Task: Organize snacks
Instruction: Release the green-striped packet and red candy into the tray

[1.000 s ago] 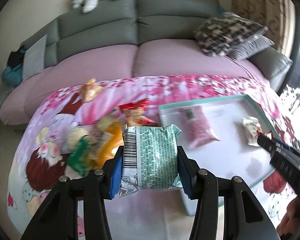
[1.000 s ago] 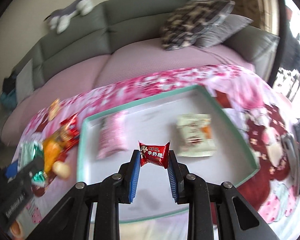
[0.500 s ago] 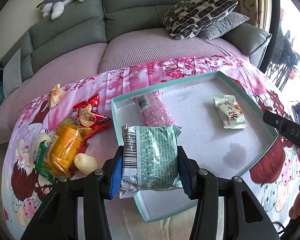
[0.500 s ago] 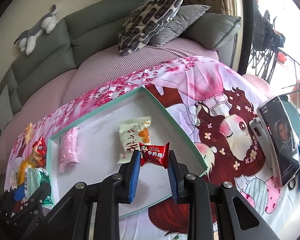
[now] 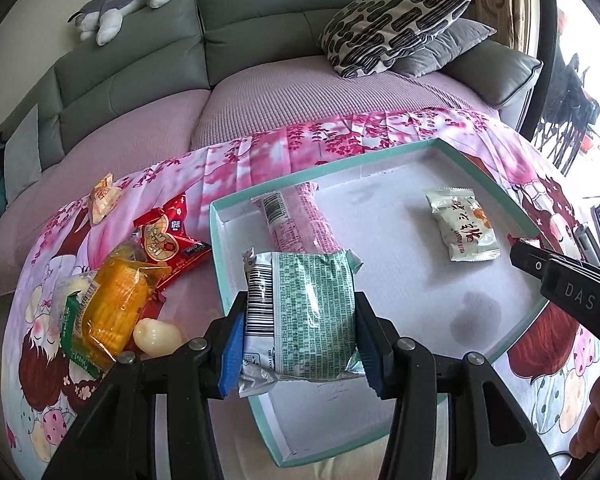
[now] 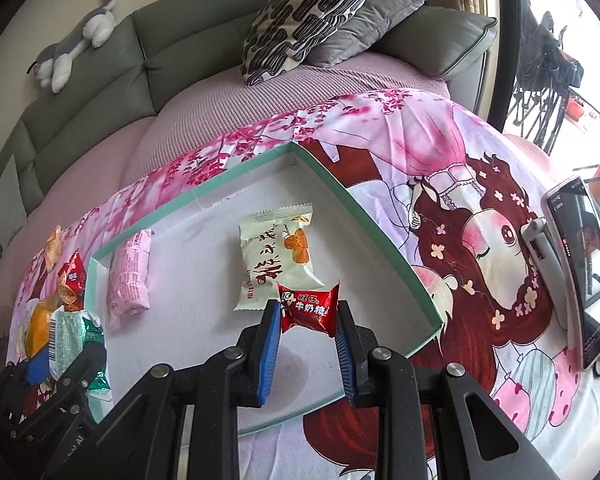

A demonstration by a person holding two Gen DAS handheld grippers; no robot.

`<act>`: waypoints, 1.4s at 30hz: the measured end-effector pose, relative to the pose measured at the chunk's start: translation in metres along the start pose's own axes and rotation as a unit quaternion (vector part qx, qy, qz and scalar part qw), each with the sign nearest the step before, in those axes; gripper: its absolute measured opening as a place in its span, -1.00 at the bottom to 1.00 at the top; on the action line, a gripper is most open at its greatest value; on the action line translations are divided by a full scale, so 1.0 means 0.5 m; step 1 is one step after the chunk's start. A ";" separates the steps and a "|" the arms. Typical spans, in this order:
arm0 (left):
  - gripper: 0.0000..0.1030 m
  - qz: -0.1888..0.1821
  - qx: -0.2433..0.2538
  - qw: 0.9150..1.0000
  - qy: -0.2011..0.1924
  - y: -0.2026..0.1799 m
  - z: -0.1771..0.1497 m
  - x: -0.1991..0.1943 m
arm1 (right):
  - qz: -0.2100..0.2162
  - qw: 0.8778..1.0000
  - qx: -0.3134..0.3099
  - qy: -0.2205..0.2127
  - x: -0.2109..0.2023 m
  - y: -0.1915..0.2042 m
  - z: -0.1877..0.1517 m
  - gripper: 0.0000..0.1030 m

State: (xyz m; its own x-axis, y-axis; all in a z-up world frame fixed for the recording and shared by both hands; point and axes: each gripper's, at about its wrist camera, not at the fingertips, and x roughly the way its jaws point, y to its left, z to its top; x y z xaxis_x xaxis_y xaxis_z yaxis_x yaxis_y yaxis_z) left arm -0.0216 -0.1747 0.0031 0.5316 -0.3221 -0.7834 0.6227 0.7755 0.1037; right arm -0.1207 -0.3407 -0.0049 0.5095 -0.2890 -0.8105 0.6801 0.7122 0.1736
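Note:
My left gripper (image 5: 298, 344) is shut on a green-and-white snack packet (image 5: 298, 312), held above the near left part of a shallow teal-rimmed tray (image 5: 216, 248). My right gripper (image 6: 309, 330) is shut on a small red candy wrapper (image 6: 310, 308), hanging over the tray's near right part (image 6: 384, 236). Inside the tray lie a pink packet (image 5: 296, 220) and a cream packet (image 5: 464, 228). Both show in the right wrist view too, the pink packet (image 6: 129, 276) and the cream packet (image 6: 276, 256). Left of the tray sits a loose pile: an orange packet (image 5: 116, 304), a red packet (image 5: 166, 236), a pale round sweet (image 5: 156, 334).
The tray rests on a pink cartoon-print cloth (image 6: 460, 184) in front of a grey sofa (image 5: 260, 32) with cushions (image 5: 392, 24) and a plush cat (image 5: 124, 4). A phone on a stand (image 6: 580, 264) is at the right edge. A small orange sweet (image 5: 104, 200) lies apart, far left.
Both views swung rightward and a little lower over the tray; the snack pile slid left. Each gripper kept its packet.

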 end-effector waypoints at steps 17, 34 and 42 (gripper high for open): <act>0.85 0.026 -0.047 0.999 -0.008 0.047 0.003 -0.010 | -0.010 1.000 -0.012 0.016 0.015 0.009 -0.002 -0.16; 1.00 0.040 -0.115 0.992 -0.029 0.110 -0.004 -0.029 | -0.009 0.999 -0.046 0.009 0.010 0.037 0.000 1.00; 1.00 0.045 -0.142 0.988 -0.047 0.136 -0.001 -0.059 | 0.005 0.999 -0.046 -0.003 0.004 0.032 0.012 1.00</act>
State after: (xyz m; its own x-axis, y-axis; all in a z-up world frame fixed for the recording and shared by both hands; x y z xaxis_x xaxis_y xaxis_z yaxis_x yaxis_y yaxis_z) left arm 0.0048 -0.1119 0.0329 0.6371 -0.2836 -0.7168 0.3911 0.9202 -0.0165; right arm -0.1058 -0.3337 -0.0005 0.5202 -0.2851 -0.8051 0.6237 0.7707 0.1301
